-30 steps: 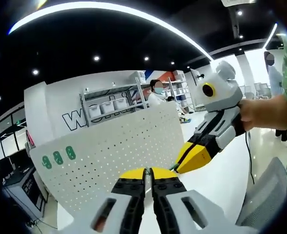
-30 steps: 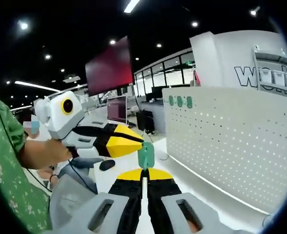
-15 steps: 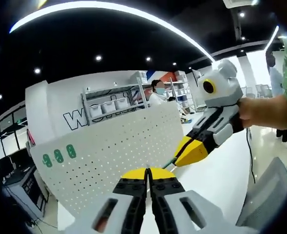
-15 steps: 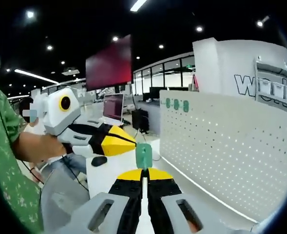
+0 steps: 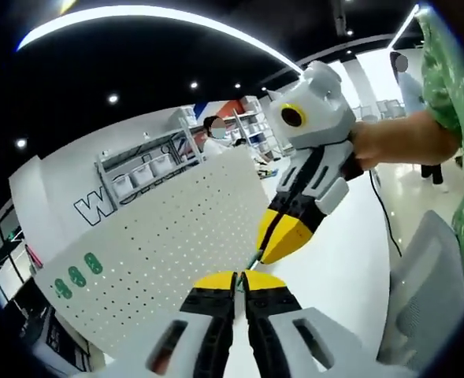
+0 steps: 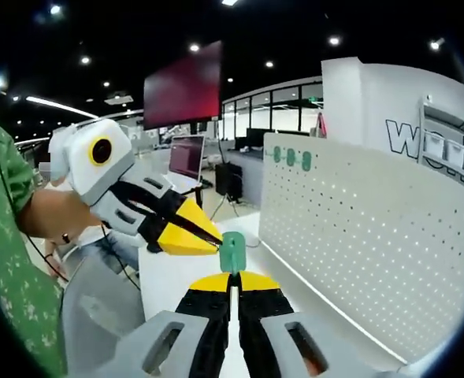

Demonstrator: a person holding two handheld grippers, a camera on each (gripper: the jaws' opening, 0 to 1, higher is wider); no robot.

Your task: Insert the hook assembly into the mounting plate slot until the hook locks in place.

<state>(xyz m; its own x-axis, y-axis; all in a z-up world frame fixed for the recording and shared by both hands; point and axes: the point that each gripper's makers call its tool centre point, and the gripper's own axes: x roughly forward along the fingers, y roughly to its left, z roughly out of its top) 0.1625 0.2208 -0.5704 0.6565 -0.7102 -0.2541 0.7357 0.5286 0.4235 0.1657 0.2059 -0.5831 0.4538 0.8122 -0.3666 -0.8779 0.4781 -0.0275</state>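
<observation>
Left gripper [image 5: 240, 277]: we see its yellow-tipped jaws pressed together in the left gripper view, with nothing between them that we can make out; it also enters the right gripper view [image 6: 208, 239] from the left, held by a hand [image 6: 54, 214], jaws together, its tip just beside the hook.

Right gripper [image 6: 232, 277]: jaws clamped on the green hook assembly [image 6: 233, 252], which stands upright above the yellow tips in the right gripper view. In the left gripper view we note this gripper [image 5: 277, 246] coming in from the right, held by a hand [image 5: 389, 138], its tip just above the left gripper's tips; a sliver of green [image 5: 253, 257] shows at the tip there.

Mounting plate [image 5: 161, 244]: white perforated board, upright on the white table [image 5: 342, 268], to the right of the hook in the right gripper view [image 6: 365, 244], apart from it.

Three green pieces [image 6: 290, 157]: sitting on the plate's far upper corner.

Also present: grey chair [image 5: 421, 291], red screen [image 6: 183, 94], shelving with bins [image 5: 145, 169].
</observation>
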